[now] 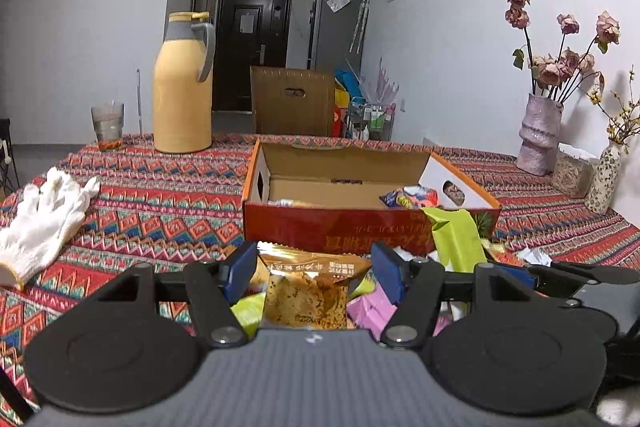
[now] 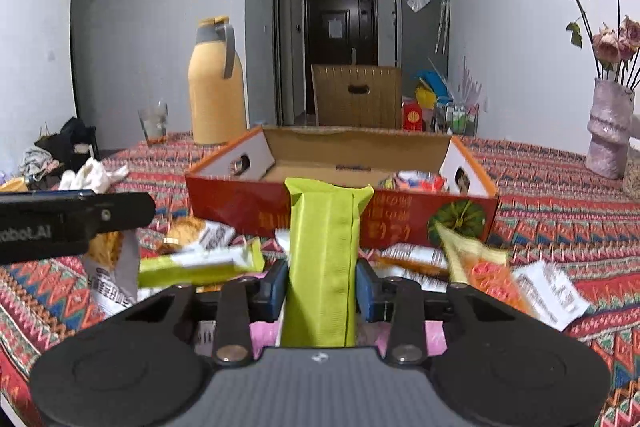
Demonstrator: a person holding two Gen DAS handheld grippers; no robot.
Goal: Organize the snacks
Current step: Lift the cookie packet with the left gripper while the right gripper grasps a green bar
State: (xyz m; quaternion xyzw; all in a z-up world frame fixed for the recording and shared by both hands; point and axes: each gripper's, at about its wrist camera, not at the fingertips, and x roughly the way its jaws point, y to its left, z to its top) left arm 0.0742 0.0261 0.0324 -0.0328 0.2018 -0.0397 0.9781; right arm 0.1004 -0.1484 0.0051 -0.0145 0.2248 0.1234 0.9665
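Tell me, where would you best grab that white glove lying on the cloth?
Pinch the white glove at its bunched palm, coming from above. It lies limp and flat on the tablecloth, so there is no edge to slide under, and the raised folds there probably give the gripper something to close on.

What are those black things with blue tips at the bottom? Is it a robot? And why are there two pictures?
No robot: a person holds one set of tongs in each hand, and each has a camera looking along its blue fingers, giving two pictures. The left tongs hold a brown snack packet. The right tongs squeeze a green snack packet. More packets lie on the patterned tablecloth before an open red cardboard box, where snacks go. A yellow thermos jug, white gloves and a vase of dried roses sit nearby.
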